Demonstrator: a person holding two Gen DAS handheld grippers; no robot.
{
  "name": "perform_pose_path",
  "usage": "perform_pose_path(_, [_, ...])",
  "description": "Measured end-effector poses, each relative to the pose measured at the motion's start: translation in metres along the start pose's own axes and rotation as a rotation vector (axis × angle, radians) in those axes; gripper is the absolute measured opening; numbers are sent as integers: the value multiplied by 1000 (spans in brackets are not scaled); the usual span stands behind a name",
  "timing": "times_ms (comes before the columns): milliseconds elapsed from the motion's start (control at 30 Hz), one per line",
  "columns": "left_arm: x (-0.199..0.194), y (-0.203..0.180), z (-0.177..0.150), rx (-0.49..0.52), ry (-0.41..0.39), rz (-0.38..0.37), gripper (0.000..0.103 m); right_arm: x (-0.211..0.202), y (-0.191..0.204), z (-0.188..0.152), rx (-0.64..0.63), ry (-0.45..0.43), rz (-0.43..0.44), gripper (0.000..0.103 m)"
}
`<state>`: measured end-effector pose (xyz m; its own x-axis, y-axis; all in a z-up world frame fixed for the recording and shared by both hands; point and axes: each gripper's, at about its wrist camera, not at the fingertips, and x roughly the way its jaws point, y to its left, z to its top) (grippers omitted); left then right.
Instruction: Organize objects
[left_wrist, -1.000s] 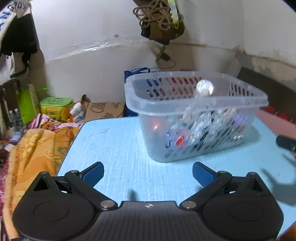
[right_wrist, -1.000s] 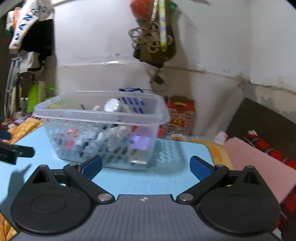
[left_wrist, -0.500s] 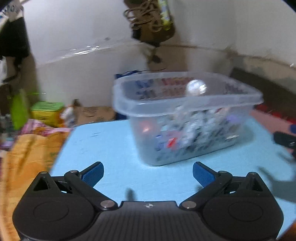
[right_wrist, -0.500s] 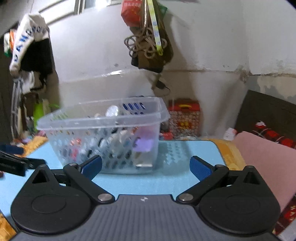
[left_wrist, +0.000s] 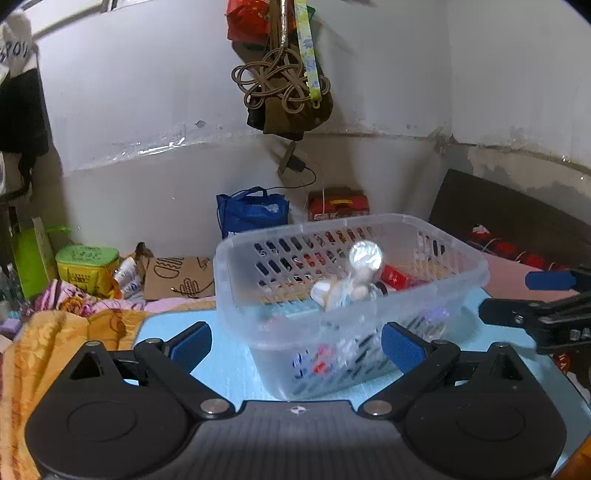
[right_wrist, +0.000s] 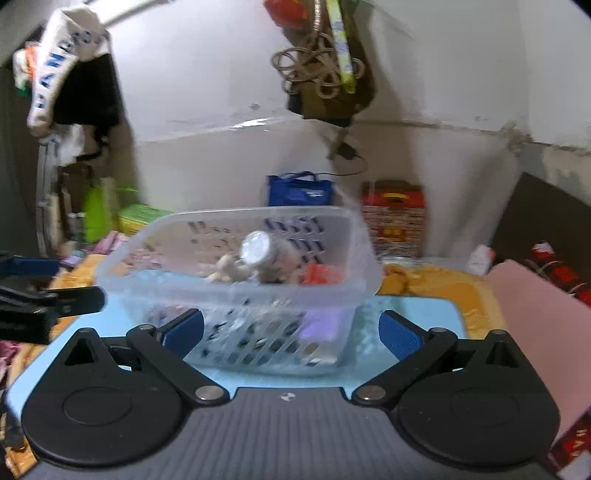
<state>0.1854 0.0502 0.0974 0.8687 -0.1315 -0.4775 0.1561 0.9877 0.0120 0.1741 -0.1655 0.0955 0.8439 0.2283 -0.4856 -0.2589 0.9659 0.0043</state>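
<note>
A clear perforated plastic basket (left_wrist: 436, 225) stands on the light blue table (left_wrist: 229, 365). It holds several small items, among them a bottle with a shiny silver cap (left_wrist: 365, 254) and a red packet (left_wrist: 397, 275). The basket also shows in the right wrist view (right_wrist: 236, 216). My left gripper (left_wrist: 297, 343) is open and empty, close in front of the basket and above the table. My right gripper (right_wrist: 291, 334) is open and empty, close to the basket's other side. Each gripper shows at the edge of the other's view.
An orange patterned cloth (left_wrist: 55, 339) lies left of the table. A pink cushion (right_wrist: 546, 314) lies to the right. A blue bag (left_wrist: 251, 212), a red box (left_wrist: 338, 205) and a green tub (left_wrist: 86, 262) stand behind by the white wall.
Both grippers have risen and moved closer to the basket, so I now look down into it. Both stay open and empty.
</note>
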Motion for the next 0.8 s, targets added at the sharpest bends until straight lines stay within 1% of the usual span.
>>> perform_pose_path(100, [5, 1, 12, -20, 5, -17, 100, 8, 2, 7, 12, -8, -45, 103])
perform_pose_path(167, [4, 6, 16, -59, -5, -51, 100, 10, -1, 7, 39, -8, -36, 103])
perform_pose_path(267, [1, 11, 18, -91, -19, -85, 100, 12, -2, 6, 55, 20, -28, 103])
perform_pose_path(333, [0, 12, 19, -100, -25, -71, 100, 12, 1, 4, 40, 13, -34, 103])
perform_pose_path(433, [7, 11, 21, -82, 9, -35, 100, 12, 8, 5, 14, 7, -54, 103])
perform_pose_path(500, [9, 12, 22, -82, 27, -33, 100, 13, 12, 8, 4, 9, -60, 103])
perform_pose_path(600, [7, 11, 21, -64, 12, -20, 100, 14, 14, 9, -1, 9, -68, 103])
perform_pose_path(800, [1, 9, 20, -56, -7, -35, 100, 12, 11, 10, 23, 8, -57, 103])
